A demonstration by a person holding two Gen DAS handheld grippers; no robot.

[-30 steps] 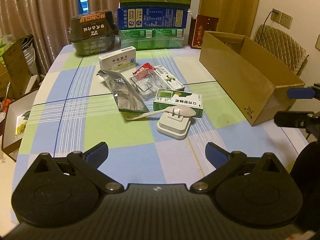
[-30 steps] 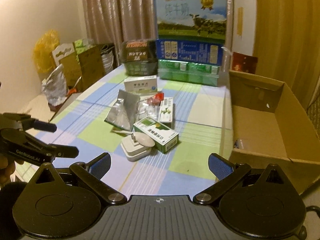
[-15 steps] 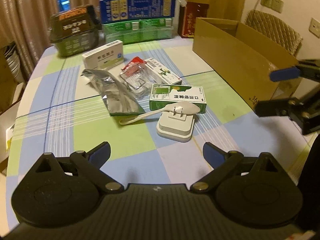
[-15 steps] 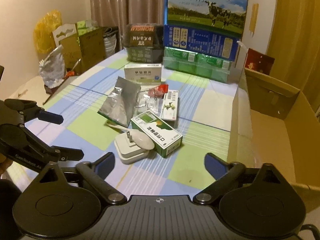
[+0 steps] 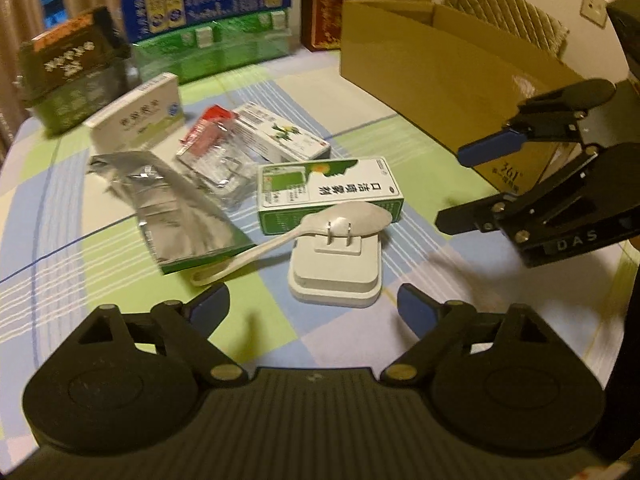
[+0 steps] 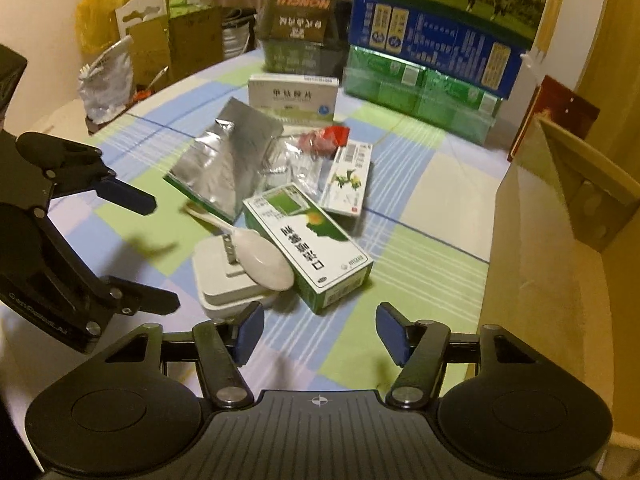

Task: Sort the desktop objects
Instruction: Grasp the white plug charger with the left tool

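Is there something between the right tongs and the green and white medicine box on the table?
Nothing visible blocks it. The right tongs, whose jaws have just been closing with nothing between them, face the green and white medicine box over bare tablecloth. The white spoon and the white plug adapter lie against the box's left side.

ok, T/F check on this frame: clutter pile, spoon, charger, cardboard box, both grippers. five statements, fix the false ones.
1. The white spoon rests its bowl on the white plug adapter. True.
2. The left gripper is shut on the spoon's handle. False: its jaws, which have just been closing a little, stand open with nothing between them.
3. The cardboard box stands to the right of the pile in the left wrist view. True.
4. The right gripper holds the green and white medicine box. False: its jaws have just been closing, but grip nothing.
5. The silver foil pouch lies inside the cardboard box. False: it lies on the table.
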